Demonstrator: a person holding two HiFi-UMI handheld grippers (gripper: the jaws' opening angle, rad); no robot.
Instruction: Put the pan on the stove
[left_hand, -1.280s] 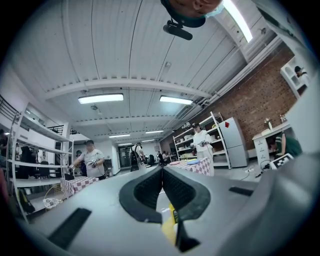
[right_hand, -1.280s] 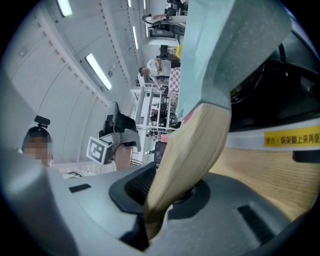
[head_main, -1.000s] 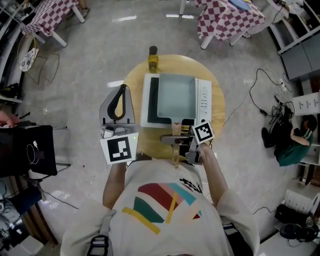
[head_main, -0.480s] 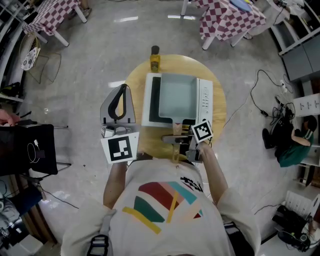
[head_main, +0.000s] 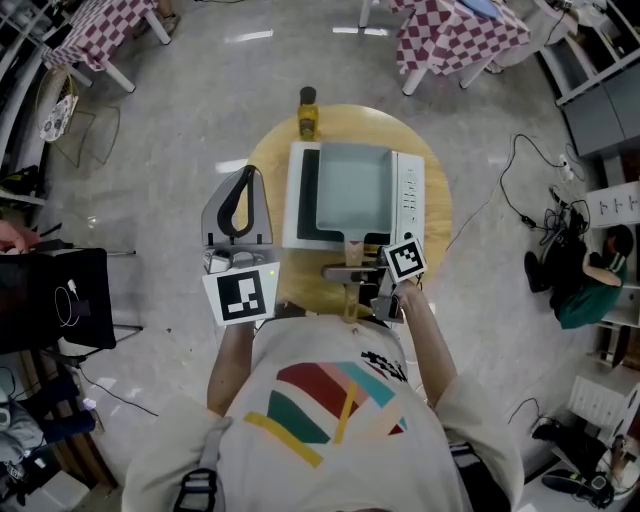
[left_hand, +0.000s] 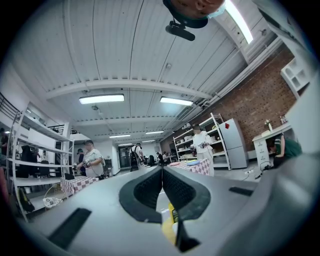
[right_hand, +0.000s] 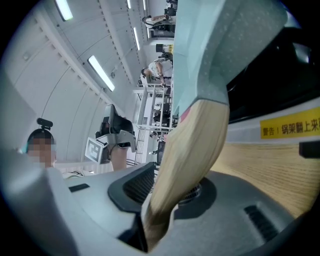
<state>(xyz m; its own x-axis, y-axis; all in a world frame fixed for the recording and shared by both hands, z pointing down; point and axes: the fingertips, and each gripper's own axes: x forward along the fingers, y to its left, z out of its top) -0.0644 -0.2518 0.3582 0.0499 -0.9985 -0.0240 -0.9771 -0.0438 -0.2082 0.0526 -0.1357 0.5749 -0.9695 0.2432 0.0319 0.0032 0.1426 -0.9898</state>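
A square grey-blue pan (head_main: 352, 195) sits on the white stove (head_main: 408, 190) on the round wooden table (head_main: 270, 160). Its wooden handle (head_main: 351, 262) points toward me. My right gripper (head_main: 352, 278) is at the end of the handle. In the right gripper view the handle (right_hand: 195, 145) runs between the jaws, which are opening around it, up to the pan (right_hand: 220, 45). My left gripper (head_main: 243, 178) hangs beside the table's left edge. In the left gripper view its pads (left_hand: 162, 172) meet with nothing between them.
A yellow bottle (head_main: 307, 113) stands at the table's far edge behind the stove. Tables with checkered cloths (head_main: 455, 35) stand farther back. Cables (head_main: 530, 215) lie on the floor at the right, near a seated person in green (head_main: 585, 285). A black case (head_main: 60, 300) is at my left.
The right gripper has stayed at the pan's handle and barely shifted. The pan, the stove and the left gripper are where they were.
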